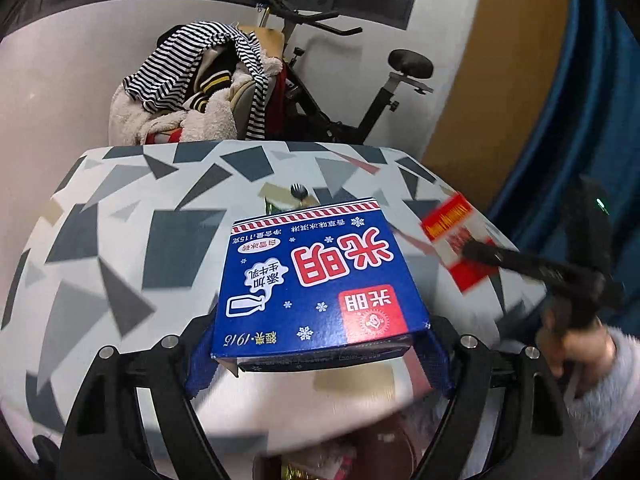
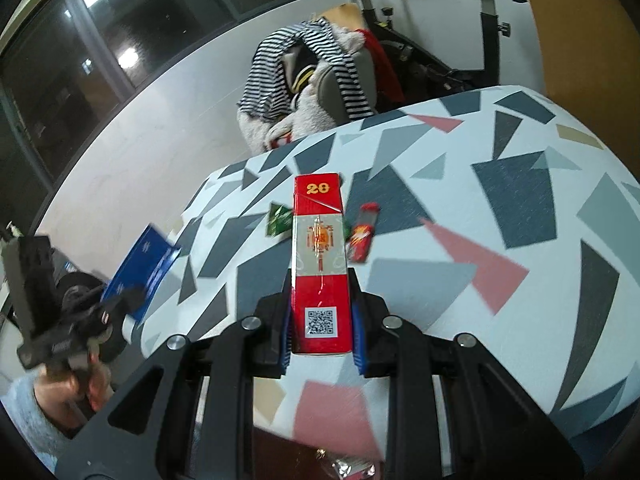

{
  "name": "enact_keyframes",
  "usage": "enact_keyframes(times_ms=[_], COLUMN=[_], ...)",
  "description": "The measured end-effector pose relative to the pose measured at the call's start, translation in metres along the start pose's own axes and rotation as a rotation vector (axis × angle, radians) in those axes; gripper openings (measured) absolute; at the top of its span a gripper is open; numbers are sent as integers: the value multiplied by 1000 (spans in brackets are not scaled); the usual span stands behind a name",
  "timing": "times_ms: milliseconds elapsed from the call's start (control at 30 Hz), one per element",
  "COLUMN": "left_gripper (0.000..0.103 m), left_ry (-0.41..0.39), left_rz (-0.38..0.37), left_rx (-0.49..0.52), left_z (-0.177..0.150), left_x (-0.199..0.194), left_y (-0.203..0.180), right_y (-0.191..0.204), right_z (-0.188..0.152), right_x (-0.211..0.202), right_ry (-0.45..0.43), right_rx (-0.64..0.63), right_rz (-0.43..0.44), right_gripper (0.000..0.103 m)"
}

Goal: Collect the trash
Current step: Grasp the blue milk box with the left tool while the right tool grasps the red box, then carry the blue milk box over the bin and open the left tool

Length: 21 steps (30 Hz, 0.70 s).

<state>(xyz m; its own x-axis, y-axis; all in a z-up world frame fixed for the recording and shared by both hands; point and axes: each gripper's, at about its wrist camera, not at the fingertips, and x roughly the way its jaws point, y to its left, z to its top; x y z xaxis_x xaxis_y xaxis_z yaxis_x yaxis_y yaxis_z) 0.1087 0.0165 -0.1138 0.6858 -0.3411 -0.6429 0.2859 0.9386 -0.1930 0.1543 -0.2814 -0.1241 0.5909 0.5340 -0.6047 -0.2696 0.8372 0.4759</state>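
Left wrist view: left gripper [image 1: 320, 332] clamped across the wide blue carton [image 1: 320, 280], blue pads pressing both side walls, carton held above the patterned table [image 1: 120, 240]. Printed on the lid: large red "光明", a red "光明" logo square, a milk-bottle drawing, snowflakes, "1915", and what reads as "115克". Right gripper [image 1: 466, 249] visible at the right edge, closed on the red-and-white pack [image 1: 452, 236], a hand [image 1: 576, 344] behind it. A green scrap [image 1: 272, 205] and a small dark object just beyond the carton, too small to identify. Dark container partly visible below the table edge, contents unclear.

Right wrist view: right gripper [image 2: 322, 336] narrow, pinching the slim red pack [image 2: 320, 260] upright between the pads. Readable on the pack: a gold "20", a lantern emblem, a QR code. Still lying on the table [image 2: 520, 280]: green wrapper [image 2: 279, 220] and red wrapper [image 2: 362, 238], either side of the pack. Left gripper [image 2: 116, 300] at the left, blue carton [image 2: 140, 264] held.

Progress judgement: two items lifted, neither yet binned; at least two wrappers left to collect.
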Motion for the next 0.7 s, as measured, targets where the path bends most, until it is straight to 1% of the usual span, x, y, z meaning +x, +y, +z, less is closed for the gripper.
enact_keyframes(times_ms=[133, 333, 467, 700], left_gripper=[80, 80, 80, 80], left_ry=[-12, -15, -13, 12], left_rz=[1, -5, -17, -27], left_rx=[2, -19, -41, -51], left_z=[-30, -60, -78, -100], left_x=[-31, -58, -69, -70], left_y=[-6, -13, -17, -27], right_y=[19, 41, 50, 52], right_z=[-13, -32, -41, -51], right_x=[-2, -5, -10, -20], right_ry=[16, 32, 43, 42], right_rx=[-31, -75, -89, -95], right_rz=[16, 36, 41, 37], right_gripper=[26, 26, 26, 26])
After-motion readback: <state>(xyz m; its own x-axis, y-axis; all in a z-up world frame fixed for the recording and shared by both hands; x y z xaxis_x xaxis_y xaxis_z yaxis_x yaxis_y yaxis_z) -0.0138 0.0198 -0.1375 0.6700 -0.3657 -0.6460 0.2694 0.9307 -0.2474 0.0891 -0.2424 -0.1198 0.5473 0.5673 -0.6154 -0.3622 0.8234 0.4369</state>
